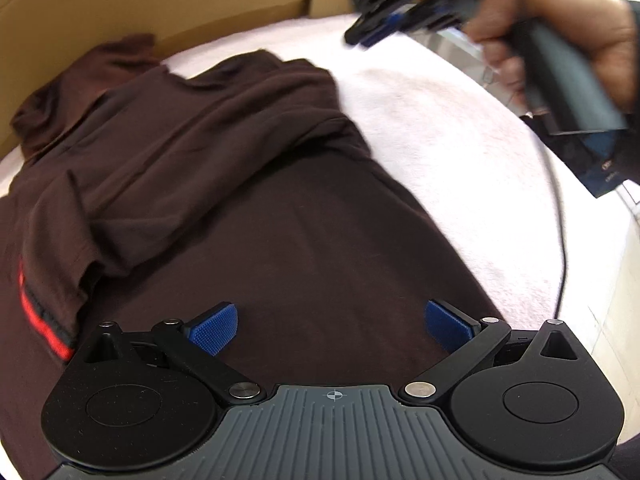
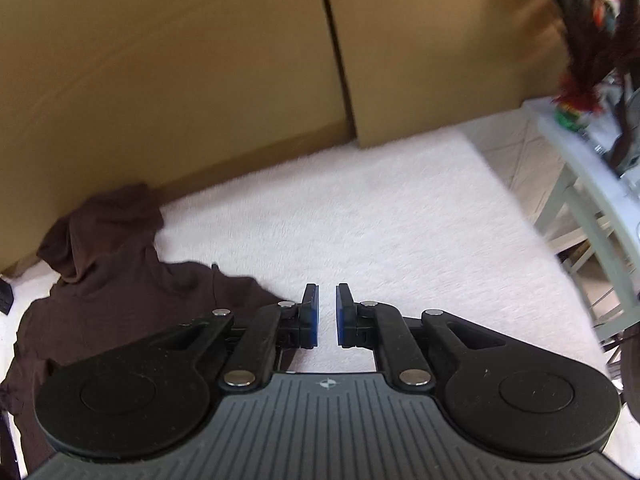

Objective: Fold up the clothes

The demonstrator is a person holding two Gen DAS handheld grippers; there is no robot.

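A dark brown shirt lies on a white fleece cover, its upper part folded over in thick creases and a red stripe showing at the left edge. My left gripper hovers just over the shirt's flat lower part, open wide with nothing between its blue pads. A hand holds my right gripper up at the far right, blurred, clear of the cloth. In the right wrist view the right gripper has its pads almost together and holds nothing; the shirt lies to its lower left.
Tall cardboard boxes wall off the far side of the fleece cover. A pale table with a dark feather duster stands to the right. A black cable runs along the cover's right edge.
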